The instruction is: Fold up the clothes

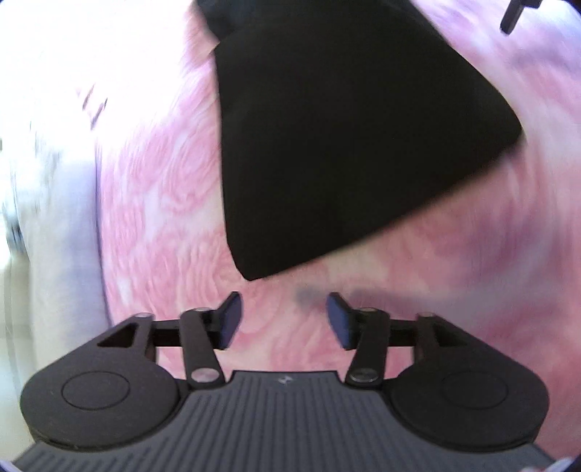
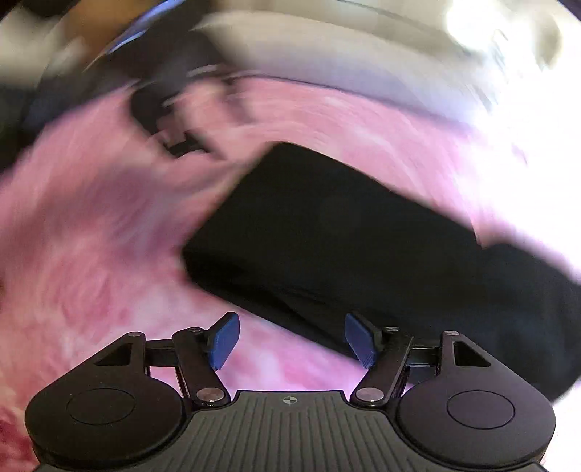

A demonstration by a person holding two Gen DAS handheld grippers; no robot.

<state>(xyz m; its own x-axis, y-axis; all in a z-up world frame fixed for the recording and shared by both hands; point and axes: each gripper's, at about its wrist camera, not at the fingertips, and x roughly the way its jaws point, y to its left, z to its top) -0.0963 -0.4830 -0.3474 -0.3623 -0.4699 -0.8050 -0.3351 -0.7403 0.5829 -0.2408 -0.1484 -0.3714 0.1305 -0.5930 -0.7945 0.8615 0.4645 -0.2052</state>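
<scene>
A black garment (image 1: 348, 138) lies folded flat on a pink patterned bedspread (image 1: 163, 203). In the left wrist view its near corner points toward my left gripper (image 1: 283, 319), which is open and empty just short of that corner. In the right wrist view the same black garment (image 2: 345, 236) lies slantwise in front of my right gripper (image 2: 292, 339), which is open and empty, with its right finger over the garment's near edge. That view is blurred by motion.
The pink bedspread (image 2: 90, 236) surrounds the garment on all sides. A white surface (image 1: 47, 203) lies beyond the bed's left edge. A dark object (image 1: 512, 14), possibly the other gripper, shows at the top right. Blurred dark and white shapes (image 2: 174, 119) lie past the bed.
</scene>
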